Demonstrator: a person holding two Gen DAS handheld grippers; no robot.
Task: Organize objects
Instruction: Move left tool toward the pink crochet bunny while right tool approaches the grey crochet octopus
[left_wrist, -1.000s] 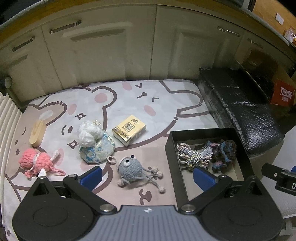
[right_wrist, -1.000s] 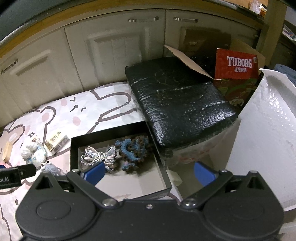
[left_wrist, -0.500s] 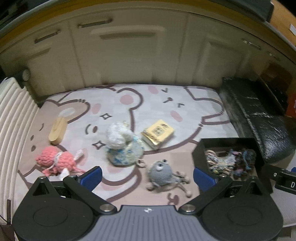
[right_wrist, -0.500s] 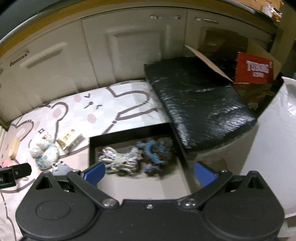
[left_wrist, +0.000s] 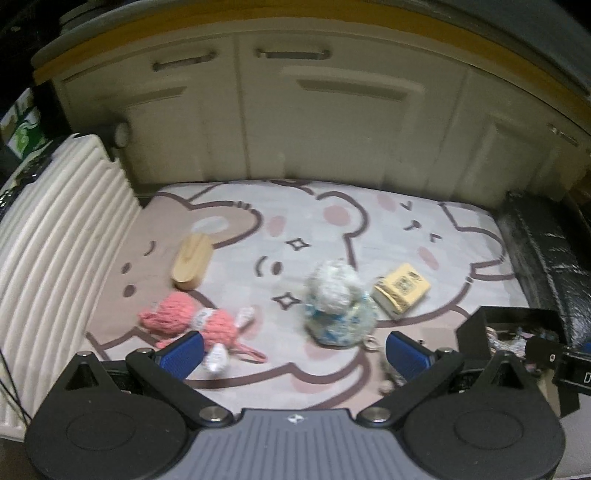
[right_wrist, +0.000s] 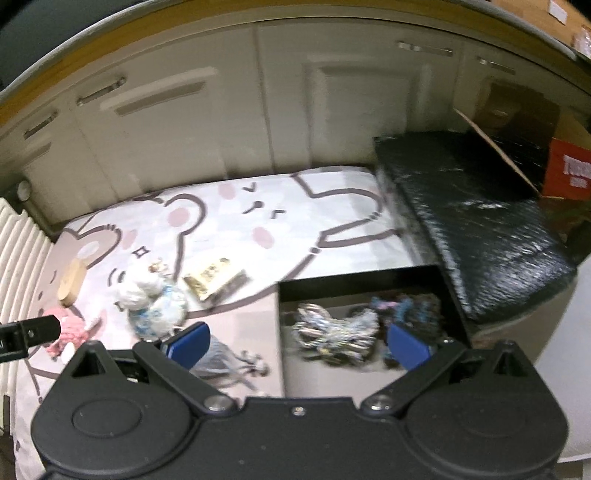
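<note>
**Sorting toys off the bear mat: reach phase, nothing gripped**

Cartoon-bear play mat (left_wrist: 229, 373) on floor, cream cabinet doors (left_wrist: 332, 122) behind, ribbed white panel (left_wrist: 55, 236) along left edge.

Left gripper (left_wrist: 293, 349) above near edge of mat, fingers spread wide, empty. Right gripper (right_wrist: 299, 341) likewise spread wide and empty, hovering over near-left corner of black box (right_wrist: 354, 284); rope toys (right_wrist: 332, 328) already inside, blurred.

Loose on mat: pink knitted doll (left_wrist: 188, 321), wooden block (left_wrist: 192, 262), floral pouch (left_wrist: 340, 306) with white pompom, yellow packet (left_wrist: 400, 290), grey knitted creature (right_wrist: 225, 360) just left of box.

Judgement: mid-task, between picks. Pink doll closest to left fingers, likely next; calls for descent, fingers straddling body.

Doll lying flat, long axis left-to-right, tilted slightly toward camera at right; head left, legs right. Best closing across the narrow waist.
</note>
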